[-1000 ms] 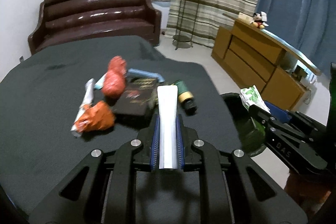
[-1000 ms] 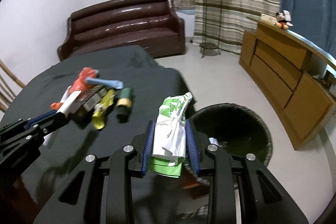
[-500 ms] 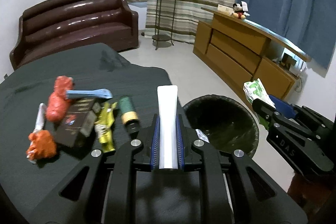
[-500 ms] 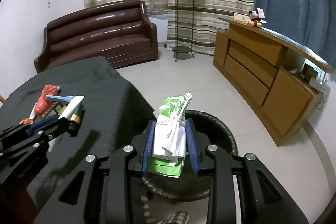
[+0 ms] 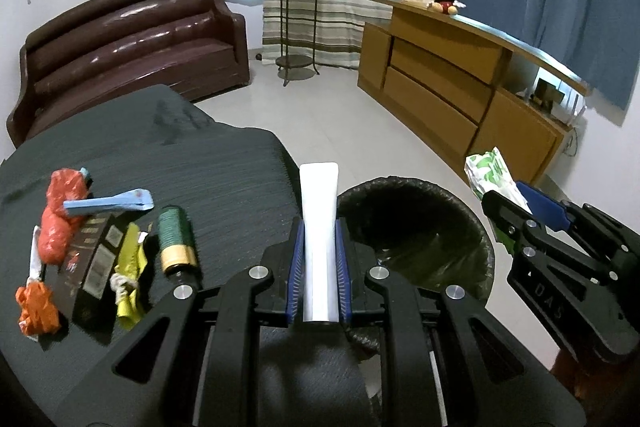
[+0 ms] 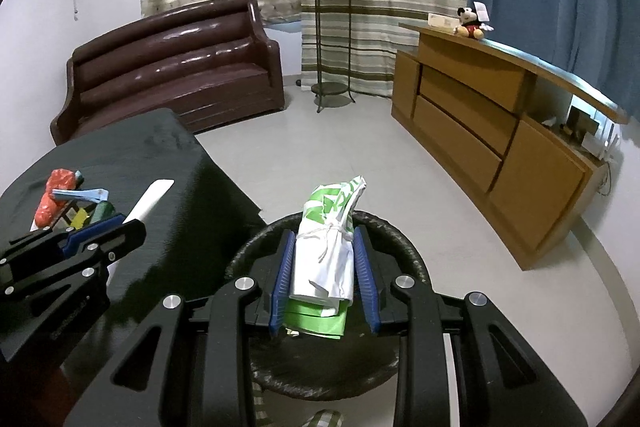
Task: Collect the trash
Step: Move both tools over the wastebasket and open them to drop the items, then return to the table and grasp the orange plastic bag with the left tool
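My left gripper [image 5: 319, 227] is pinching a white tube [image 5: 319, 227] pointing straight ahead lengthwise; right gripper [image 6: 325, 259] clamps a green-white bag [image 6: 328, 247] over the bin [image 6: 404, 247].

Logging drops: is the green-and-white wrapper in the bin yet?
Not yet: the green-and-white wrapper sits clamped between the right gripper fingers above the bin.

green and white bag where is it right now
The green and white bag is clamped in the right gripper, hanging over the black bin beside the table.
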Motion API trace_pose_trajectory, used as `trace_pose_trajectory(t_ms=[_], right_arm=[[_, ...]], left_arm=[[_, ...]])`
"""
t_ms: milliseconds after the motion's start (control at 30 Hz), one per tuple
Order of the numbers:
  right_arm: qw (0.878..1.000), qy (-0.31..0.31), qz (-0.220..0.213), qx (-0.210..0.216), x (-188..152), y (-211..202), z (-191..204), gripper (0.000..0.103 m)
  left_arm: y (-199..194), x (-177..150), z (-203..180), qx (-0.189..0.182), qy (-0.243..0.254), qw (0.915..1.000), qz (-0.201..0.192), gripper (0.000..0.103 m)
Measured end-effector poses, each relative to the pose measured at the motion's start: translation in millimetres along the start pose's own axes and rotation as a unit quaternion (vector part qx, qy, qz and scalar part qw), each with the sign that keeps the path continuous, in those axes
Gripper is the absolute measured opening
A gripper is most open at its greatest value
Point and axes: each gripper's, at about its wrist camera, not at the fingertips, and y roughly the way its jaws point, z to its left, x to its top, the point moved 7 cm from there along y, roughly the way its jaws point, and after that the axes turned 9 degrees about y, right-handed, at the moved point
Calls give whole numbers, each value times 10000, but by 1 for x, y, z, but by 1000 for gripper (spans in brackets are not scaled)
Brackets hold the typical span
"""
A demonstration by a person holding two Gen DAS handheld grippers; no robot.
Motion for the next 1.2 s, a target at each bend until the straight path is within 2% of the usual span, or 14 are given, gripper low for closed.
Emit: trace_pose_trajectory(t_ms=[333, 467, 700, 833, 1200], right_arm=[[9998, 133, 112, 0, 1, 17, -11, 32], [9997, 203, 125, -12, 2, 21, -17, 38], [9994, 332, 102, -30, 2, 19, -22, 39], [9993, 349, 87, -39, 4, 18, -22, 39], [9995, 279, 102, 94, 4, 13, -7, 43]], left_arm=[[23, 7, -17, 3, 167, 9997, 191, 18], [30, 6, -19, 51, 168, 9994, 288, 40], [33, 5, -17, 114, 90, 9994, 316, 44], [30, 5, -12, 139, 48, 9995, 295, 51], [9, -3, 12, 306, -129, 9992, 237, 53]])
